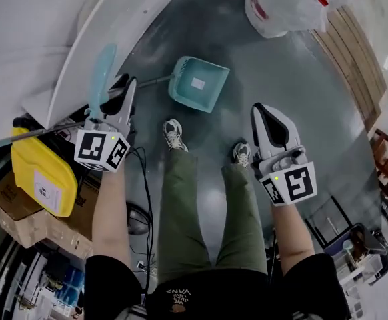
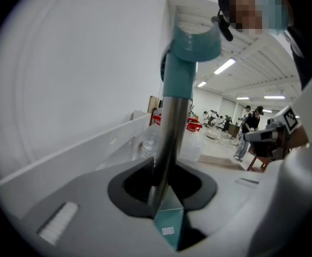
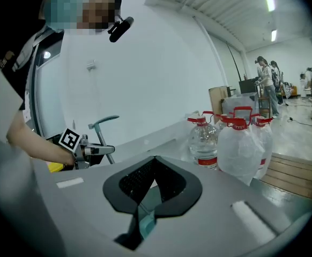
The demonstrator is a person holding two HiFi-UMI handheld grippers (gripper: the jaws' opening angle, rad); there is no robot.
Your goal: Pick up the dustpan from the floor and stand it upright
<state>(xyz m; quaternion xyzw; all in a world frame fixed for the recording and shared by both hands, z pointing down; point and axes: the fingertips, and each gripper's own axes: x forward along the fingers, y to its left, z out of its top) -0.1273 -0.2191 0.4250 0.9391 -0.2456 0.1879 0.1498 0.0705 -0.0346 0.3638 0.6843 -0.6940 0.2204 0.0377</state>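
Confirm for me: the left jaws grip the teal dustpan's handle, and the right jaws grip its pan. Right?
Half right. The left gripper does grip the dustpan handle, but the right gripper holds nothing: its jaws are together, and the head view shows it well apart from the pan.

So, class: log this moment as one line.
left tool: shut on metal handle of teal plastic dustpan | right tool: shut, empty

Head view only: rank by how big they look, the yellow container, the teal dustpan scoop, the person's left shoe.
1. yellow container: largest, though it may sit nearer the camera.
2. teal dustpan scoop: clearly smaller.
3. left shoe: smallest.
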